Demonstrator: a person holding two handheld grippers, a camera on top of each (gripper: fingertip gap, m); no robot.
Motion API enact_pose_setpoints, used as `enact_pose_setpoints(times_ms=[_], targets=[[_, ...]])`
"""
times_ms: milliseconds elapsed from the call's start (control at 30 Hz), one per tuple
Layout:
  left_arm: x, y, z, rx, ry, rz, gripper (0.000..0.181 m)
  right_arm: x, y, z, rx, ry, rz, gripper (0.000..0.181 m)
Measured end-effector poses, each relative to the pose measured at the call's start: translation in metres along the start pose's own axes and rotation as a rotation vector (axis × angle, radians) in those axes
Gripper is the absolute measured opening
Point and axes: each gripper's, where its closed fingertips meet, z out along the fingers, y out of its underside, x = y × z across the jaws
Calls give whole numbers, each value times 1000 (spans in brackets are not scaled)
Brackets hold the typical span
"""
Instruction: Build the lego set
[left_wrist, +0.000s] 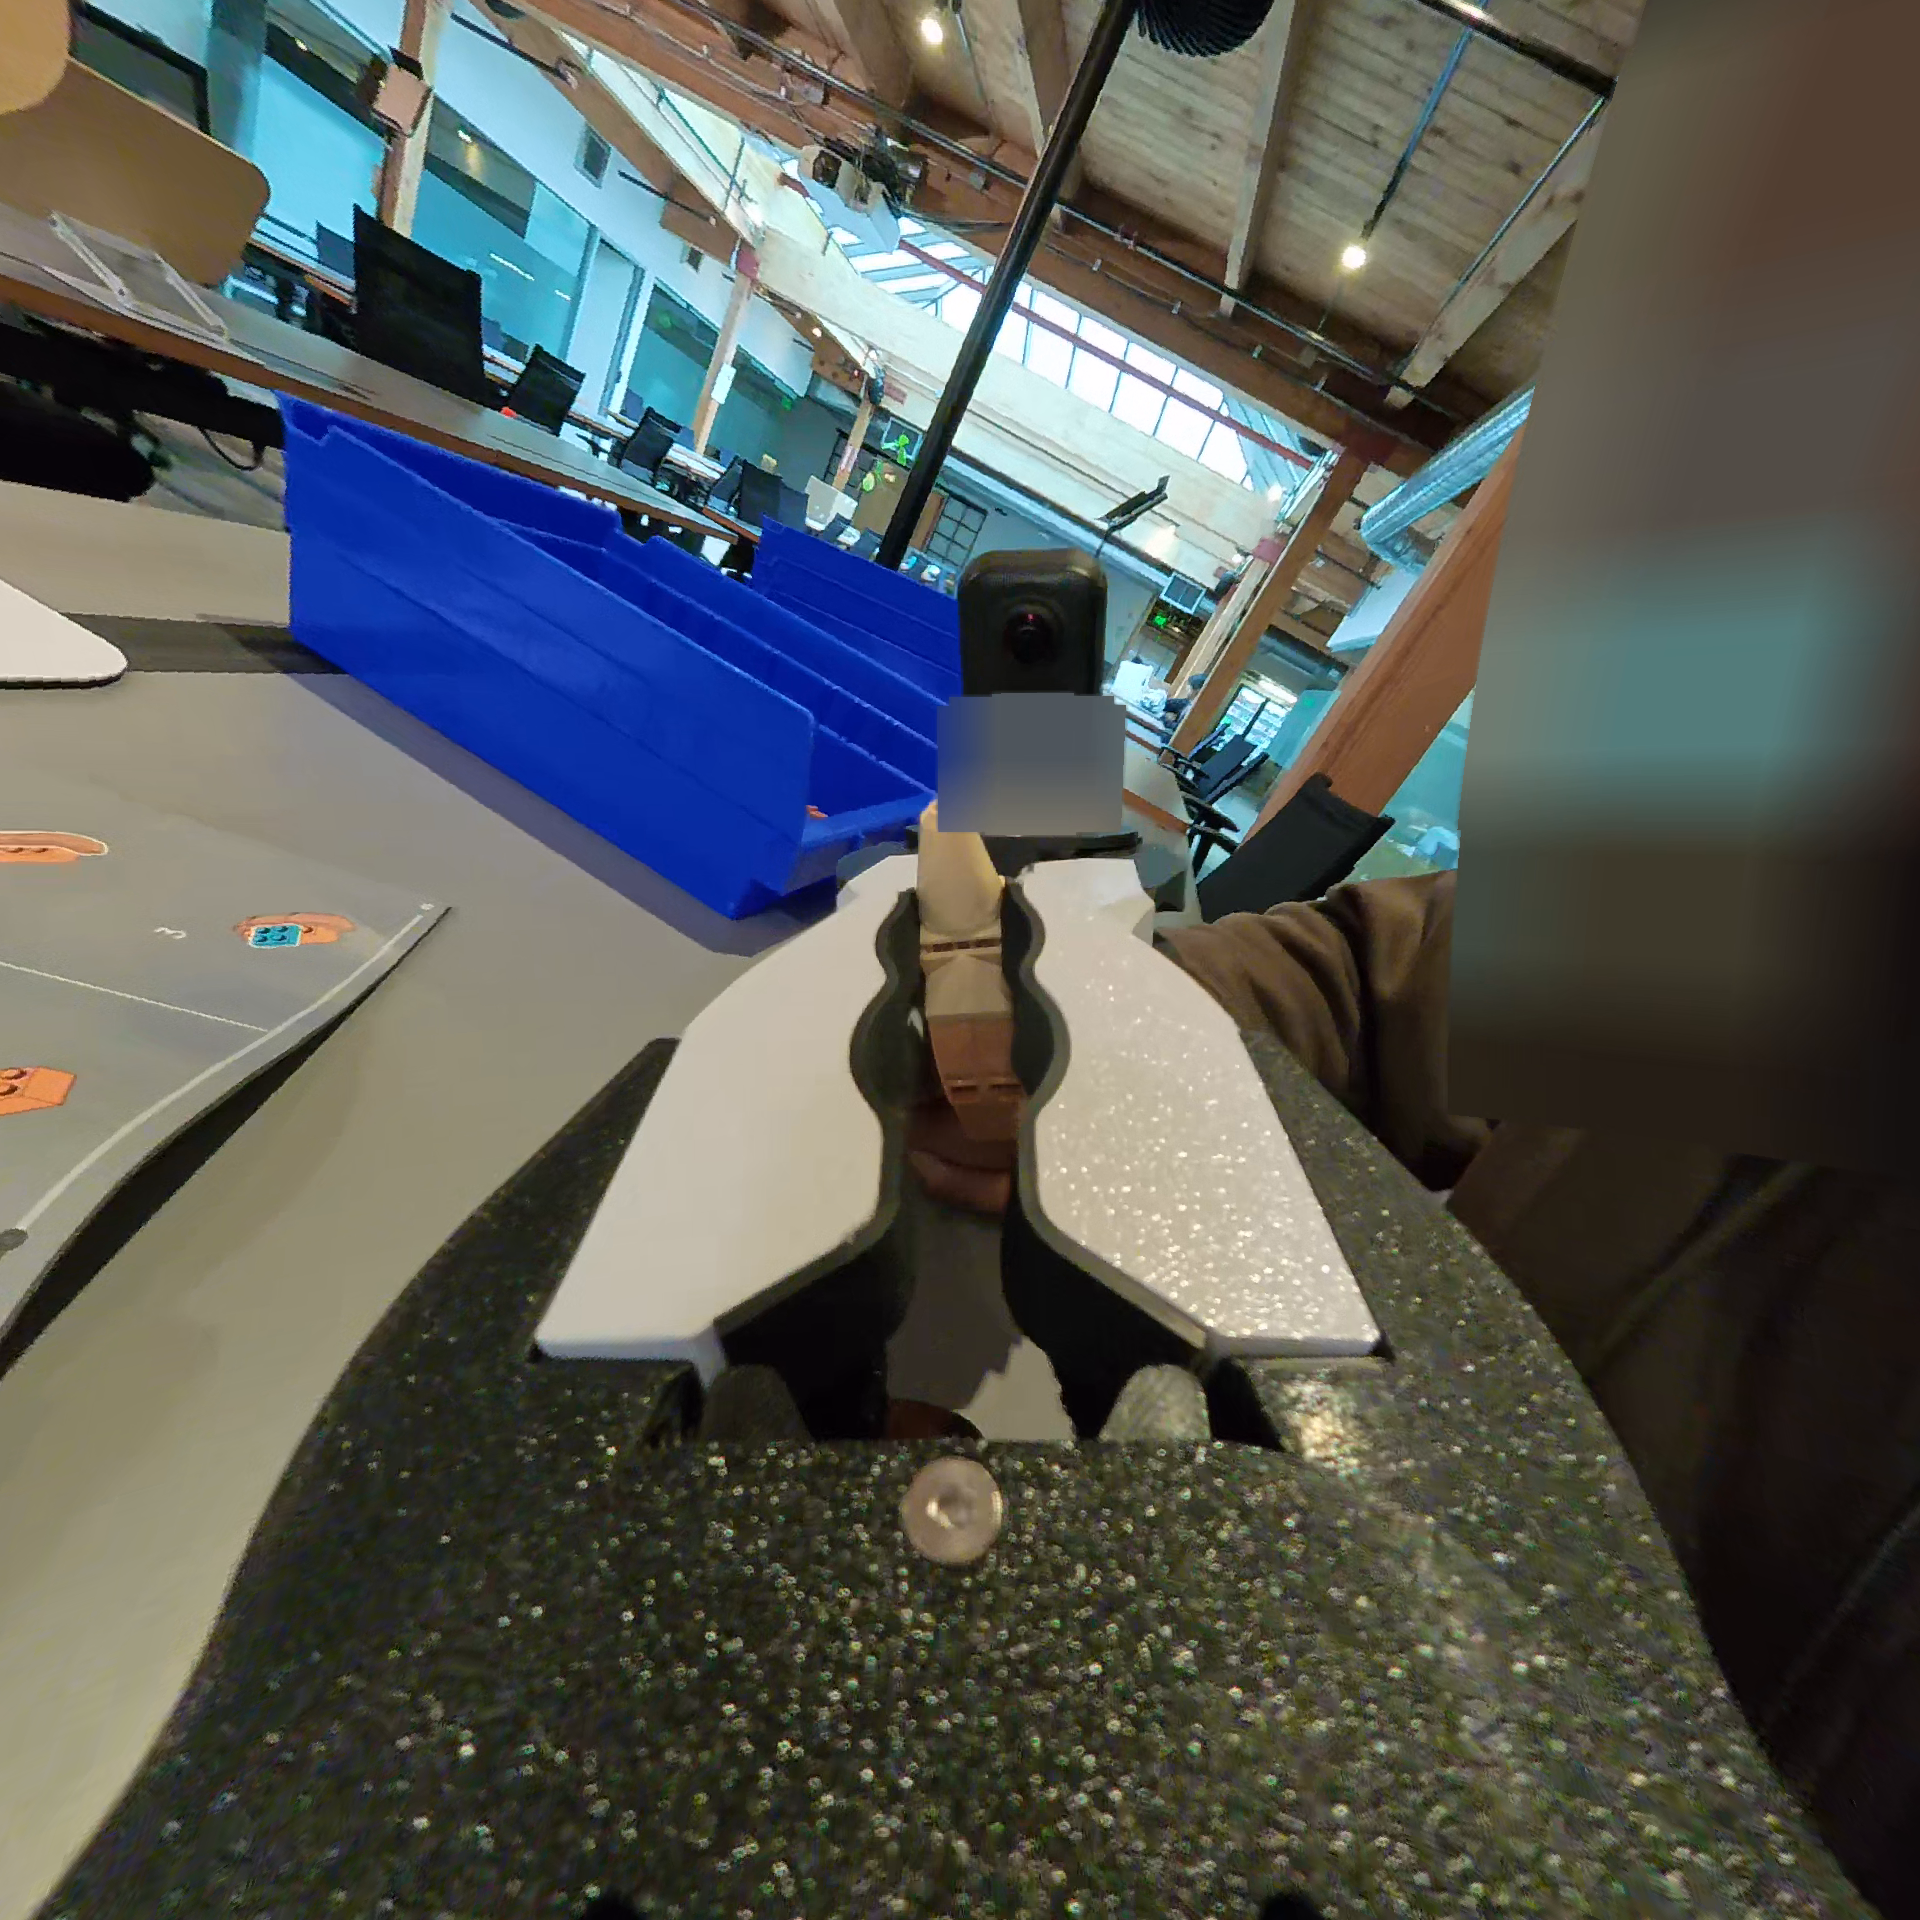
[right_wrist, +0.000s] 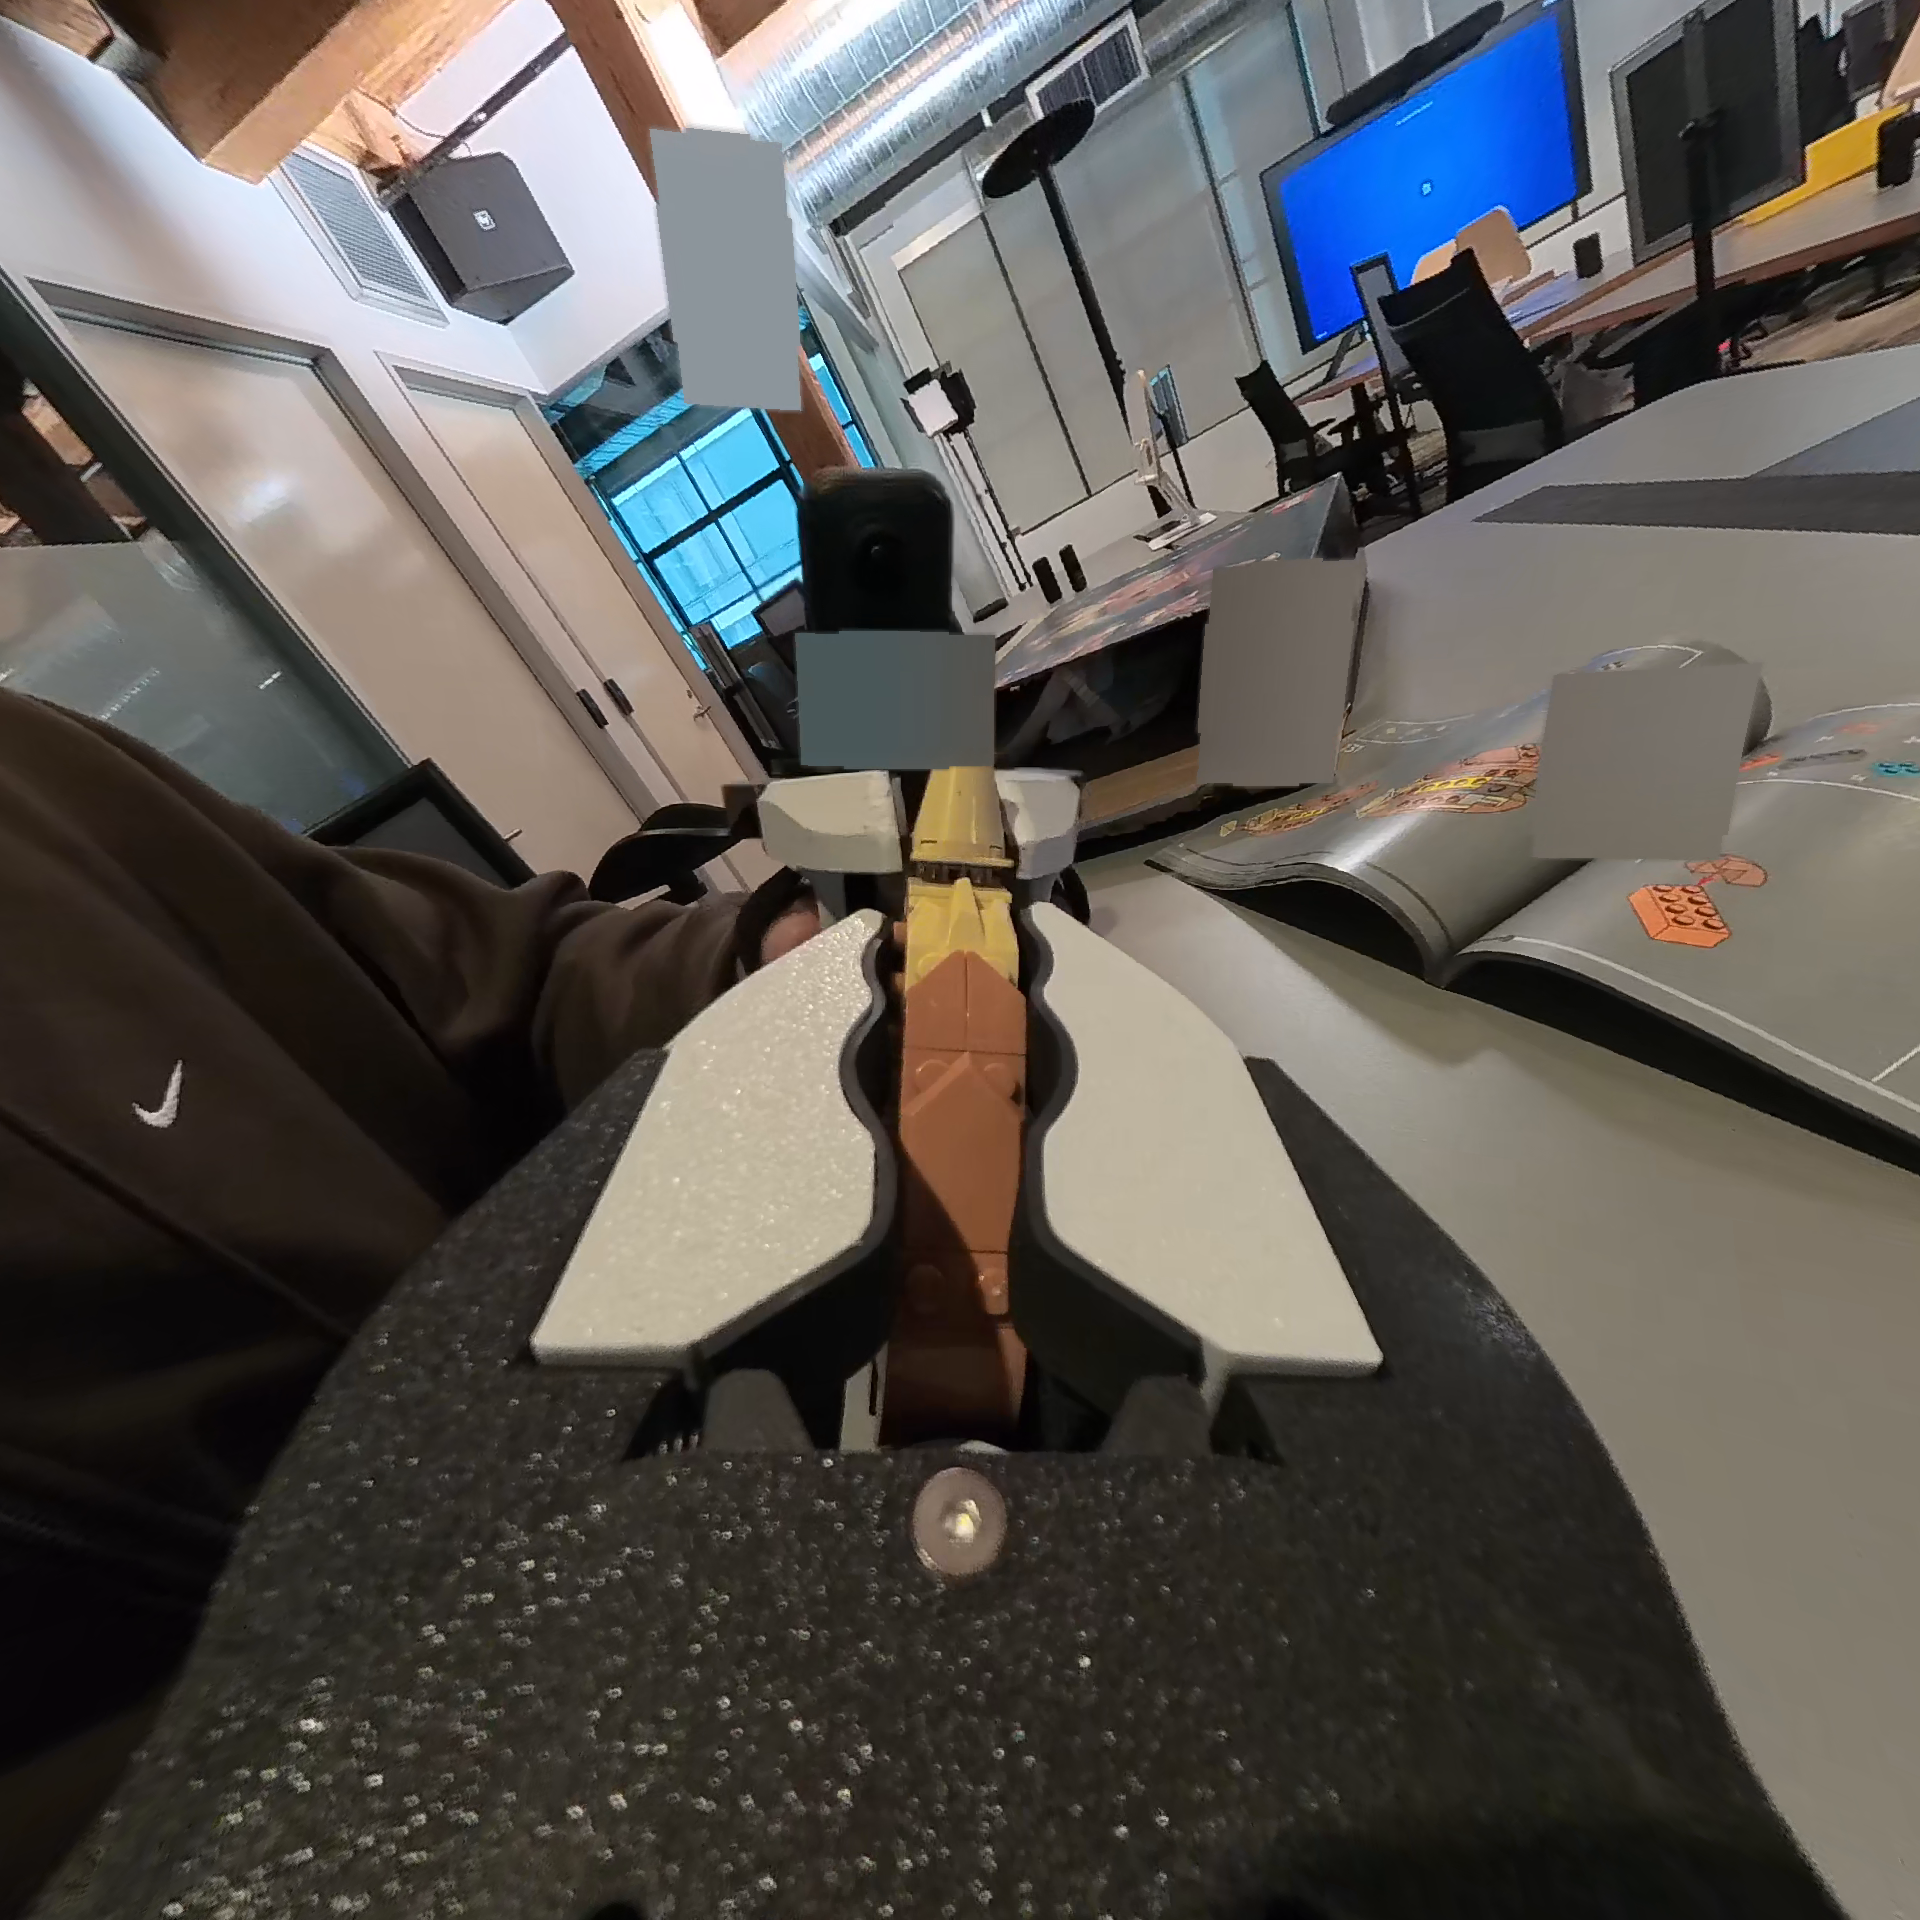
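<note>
Grey office table (right_wrist: 1351, 1195) w/ open instruction booklet (right_wrist: 1558, 935) and blue bins (left_wrist: 540, 665): left gripper (left_wrist: 961, 904) and right gripper (right_wrist: 961, 935), facing, both clamp the brown-and-tan lego assembly (right_wrist: 961, 1122) aloft between them (prob. pressing sections together).

Left gripper (left_wrist: 961, 997) and right gripper (right_wrist: 961, 997) both clamped, raised off table, tips facing each other.
</note>
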Motion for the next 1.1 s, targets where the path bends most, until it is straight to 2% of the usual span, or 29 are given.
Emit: enact_pose_setpoints(times_ms=[400,700,800,1000,1100], targets=[[-2,0,3,38,-112,148,17,2,-2,-1,13,18,0,19],[4,-8,3,50,16,-20,16,-1,-5,-1,42,0,-19,20],[4,-18,0,111,58,-103,26,0,-8,-1,57,-2,-10,20],[3,-19,-1,82,25,-34,27,0,-5,1,39,3,-29,21],[3,-15,0,65,25,-33,14,1,-4,2,36,8,-31,20]])
